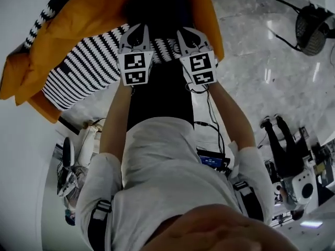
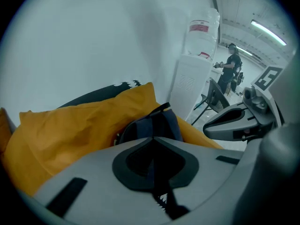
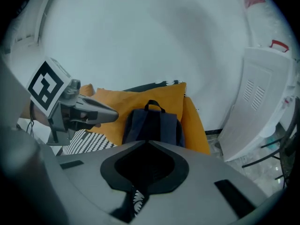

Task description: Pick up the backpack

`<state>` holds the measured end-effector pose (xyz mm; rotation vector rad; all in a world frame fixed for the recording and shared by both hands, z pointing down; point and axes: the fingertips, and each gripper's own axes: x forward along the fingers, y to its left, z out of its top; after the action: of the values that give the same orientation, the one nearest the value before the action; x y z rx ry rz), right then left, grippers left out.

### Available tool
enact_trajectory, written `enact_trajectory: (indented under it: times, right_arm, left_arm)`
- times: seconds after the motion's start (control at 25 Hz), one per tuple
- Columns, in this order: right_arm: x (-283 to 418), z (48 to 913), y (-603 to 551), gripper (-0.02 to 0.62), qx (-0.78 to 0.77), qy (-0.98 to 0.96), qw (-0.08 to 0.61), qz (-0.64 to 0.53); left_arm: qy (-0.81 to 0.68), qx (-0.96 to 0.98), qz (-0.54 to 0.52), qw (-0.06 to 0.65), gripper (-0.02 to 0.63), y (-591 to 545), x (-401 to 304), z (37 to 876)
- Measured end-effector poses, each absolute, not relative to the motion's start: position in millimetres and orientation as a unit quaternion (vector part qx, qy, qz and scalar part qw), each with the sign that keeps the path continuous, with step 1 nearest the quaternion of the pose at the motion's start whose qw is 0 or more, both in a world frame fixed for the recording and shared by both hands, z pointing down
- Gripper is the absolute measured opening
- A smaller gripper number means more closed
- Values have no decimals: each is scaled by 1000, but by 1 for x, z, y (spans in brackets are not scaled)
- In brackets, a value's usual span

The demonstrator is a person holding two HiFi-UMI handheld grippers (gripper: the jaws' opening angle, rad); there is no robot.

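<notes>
Head view, step: approach. The left gripper (image 1: 134, 35) and right gripper (image 1: 192, 38) hang side by side over the backpack (image 1: 157, 9), and neither touches it.
Head view, backpack place: a dark bag lying against an orange cushion (image 1: 78, 30), with striped cloth (image 1: 84, 72) beside it.
Head view, around: a chair (image 1: 311, 27) and a bystander (image 1: 282, 145) are well apart on the floor and do not hinder.
Left gripper view, jaws: together, with nothing between them.
Left gripper view, ahead: the backpack sits just past the tips, propped on the cushion. A dispenser (image 2: 192, 83) stands to its right, and the right gripper is alongside.
Right gripper view, jaws: together, empty.
Right gripper view, target: the handle (image 3: 153, 101) at the bag's top, upright and free.
Right gripper view, next move: judged, the jaws must part before they can close on the handle or the bag's sides.
Right gripper view, in the way: nothing lies on the bag. The soft cushion close behind could get pinched along with it, and the two grippers are near enough to crowd each other.
</notes>
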<state>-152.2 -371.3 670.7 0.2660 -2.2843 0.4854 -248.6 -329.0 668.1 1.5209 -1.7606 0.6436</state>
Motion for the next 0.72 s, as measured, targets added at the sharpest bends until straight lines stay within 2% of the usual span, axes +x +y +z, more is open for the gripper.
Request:
enact_trajectory:
  times: [0.44, 0.56, 0.6, 0.68, 0.72]
  right_arm:
    - [-168, 718, -408, 41, 123, -906, 370, 163]
    - [-170, 718, -416, 43, 129, -911, 359, 158]
    - [-170, 720, -417, 56, 129, -912, 358, 156]
    - [-172, 727, -416, 180, 123, -911, 359, 158]
    - [-173, 731, -415, 195, 120, -910, 363, 159]
  left_arm:
    - [-699, 577, 268, 327, 12, -337, -282, 720]
    - [-671, 604, 263, 340, 14, -338, -282, 730]
    - [-656, 615, 262, 350, 15, -338, -280, 734]
    - [-635, 630, 260, 364, 27, -338, -279, 741]
    - [-631, 633, 262, 364, 71, -339, -279, 743]
